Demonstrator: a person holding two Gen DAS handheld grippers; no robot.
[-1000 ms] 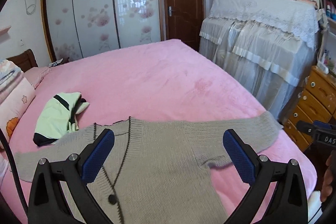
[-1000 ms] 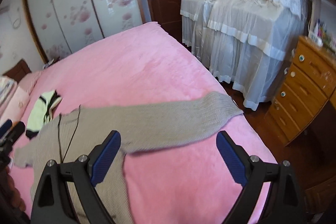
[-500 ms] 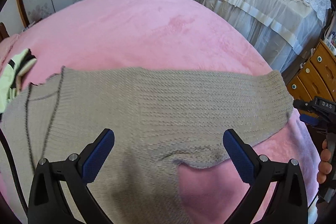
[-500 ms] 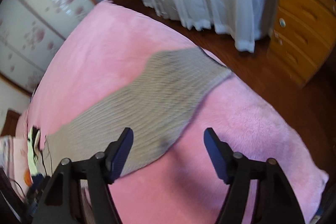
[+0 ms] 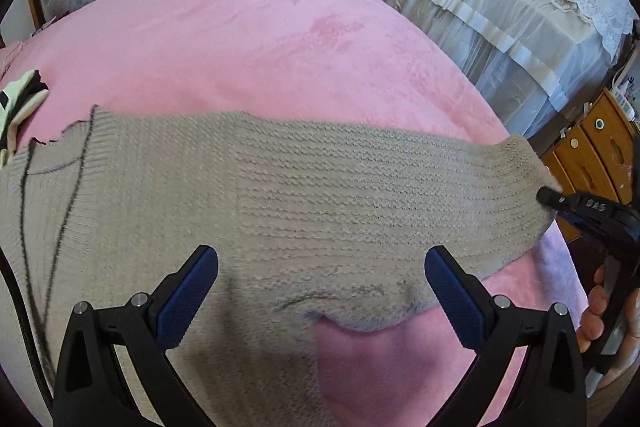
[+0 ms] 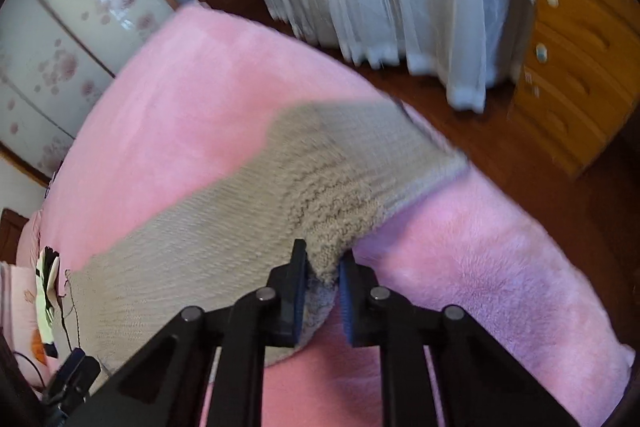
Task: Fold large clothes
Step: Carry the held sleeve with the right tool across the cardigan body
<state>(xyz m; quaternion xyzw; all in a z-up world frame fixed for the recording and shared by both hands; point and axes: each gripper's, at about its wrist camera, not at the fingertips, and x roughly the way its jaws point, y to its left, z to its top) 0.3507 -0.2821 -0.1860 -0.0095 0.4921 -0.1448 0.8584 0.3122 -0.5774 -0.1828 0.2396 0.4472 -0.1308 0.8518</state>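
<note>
Sleeve cuff of the grey knit cardigan (image 6: 224, 239) is pinched between the blue pads of the right hand-held gripper (image 6: 323, 277), out at 3 o'clock near the edge of the pink bed (image 5: 248, 39). Cardigan body lies flat across the bed, and the left hand-held gripper (image 5: 320, 291) hovers wide apart over the armpit area, holding nothing. My worry: it's a thin bite on loose knit, so a quick pull could slip it out or drag the whole body crooked, since nothing pins it down.

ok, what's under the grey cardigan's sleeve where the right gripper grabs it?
Pink blanket shows all around the sleeve of the grey cardigan. The right gripper pinches the sleeve's lower edge; directly beneath the knit is covered, so unseen.
</note>
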